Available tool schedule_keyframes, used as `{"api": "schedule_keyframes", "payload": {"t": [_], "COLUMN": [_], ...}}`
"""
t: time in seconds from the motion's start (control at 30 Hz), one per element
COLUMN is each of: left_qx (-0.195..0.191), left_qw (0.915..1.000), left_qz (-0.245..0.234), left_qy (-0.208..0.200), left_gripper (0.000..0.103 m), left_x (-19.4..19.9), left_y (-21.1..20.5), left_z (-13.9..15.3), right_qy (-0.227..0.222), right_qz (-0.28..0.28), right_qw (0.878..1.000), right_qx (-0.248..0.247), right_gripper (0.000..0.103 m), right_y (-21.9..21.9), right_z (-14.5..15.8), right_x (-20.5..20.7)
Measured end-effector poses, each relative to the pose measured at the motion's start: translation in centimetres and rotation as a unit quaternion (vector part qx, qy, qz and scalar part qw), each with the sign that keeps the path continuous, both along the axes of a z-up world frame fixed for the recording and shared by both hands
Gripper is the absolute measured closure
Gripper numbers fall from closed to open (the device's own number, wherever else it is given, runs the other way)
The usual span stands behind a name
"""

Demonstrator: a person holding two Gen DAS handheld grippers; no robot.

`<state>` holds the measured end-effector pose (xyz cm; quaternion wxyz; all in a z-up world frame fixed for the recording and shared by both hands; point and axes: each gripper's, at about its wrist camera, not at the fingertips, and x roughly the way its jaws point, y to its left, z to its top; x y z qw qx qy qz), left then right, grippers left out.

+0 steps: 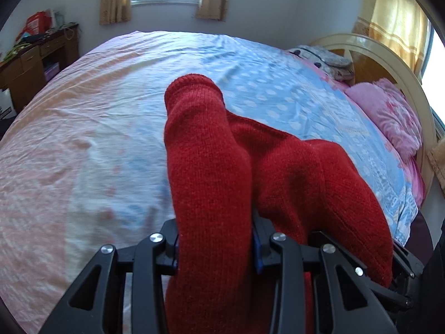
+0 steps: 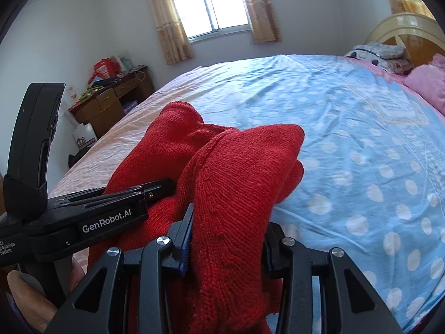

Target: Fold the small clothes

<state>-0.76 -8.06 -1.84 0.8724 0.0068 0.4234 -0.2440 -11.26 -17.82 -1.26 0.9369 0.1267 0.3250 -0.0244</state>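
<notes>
red knitted garment (image 1: 211, 167), bunched into thick rolls, is held up off the bed (image 1: 83, 128) between both claws, near the bed's near edge. the left claw (image 1: 215, 246) is clamped on one fat fold of the knit, its blue-padded fingers pressing either side; the right claw (image 2: 226, 243) is likewise closed on another fold, and the two claws sit close together, the left one's body showing at the left of the right wrist view.

judging by this, the step in hand looks like lifting the piece to carry or re-lay it, with no tidy fold yet made. the next move probably calls for drawing the claws apart to stretch the knit out, then lowering it flat onto the sheet before any edge is brought over.

the garment is a coarse, chunky rib-like knit in solid red, thick and soft, with rounded tube-like ends that could be sleeves or legs; which kind of clothing it is i cannot tell. it droops over the claws rather than hanging flat. such heavy wool will likely sag and slip if either grip loosens. the bed sheet beneath is pale pink at the left and blue with white dots at the right.
</notes>
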Motion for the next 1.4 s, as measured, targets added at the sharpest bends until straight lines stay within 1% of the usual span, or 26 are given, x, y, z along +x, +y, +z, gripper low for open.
{"api": "schedule_keyframes", "payload": {"t": [0.33, 0.57, 0.93, 1.03, 1.4], "left_qx": [-0.008, -0.009, -0.014, -0.017, -0.005], "left_qw": [0.9984, 0.9949, 0.9851, 0.9819, 0.9716], "left_qz": [0.056, 0.098, 0.17, 0.187, 0.232], "left_qy": [-0.01, -0.019, -0.025, -0.025, -0.047], "left_gripper": [0.064, 0.064, 0.064, 0.064, 0.064], "left_x": [1.1, 1.9, 3.5, 4.0, 6.8], "left_y": [5.1, 9.3, 15.6, 17.2, 21.7], "left_z": [0.6, 1.1, 1.1, 1.1, 1.5], "right_qy": [-0.012, -0.017, -0.023, -0.026, -0.05], "right_qz": [0.048, 0.086, 0.146, 0.158, 0.205], "right_qw": [0.999, 0.996, 0.989, 0.987, 0.977], "right_qx": [-0.003, -0.005, -0.011, -0.012, -0.017], "right_gripper": [0.063, 0.063, 0.063, 0.063, 0.063], "right_y": [4.9, 8.9, 15.7, 17.0, 22.1], "right_z": [1.0, 1.5, 1.8, 1.8, 2.1], "right_x": [2.7, 5.0, 8.6, 9.4, 13.4]}}
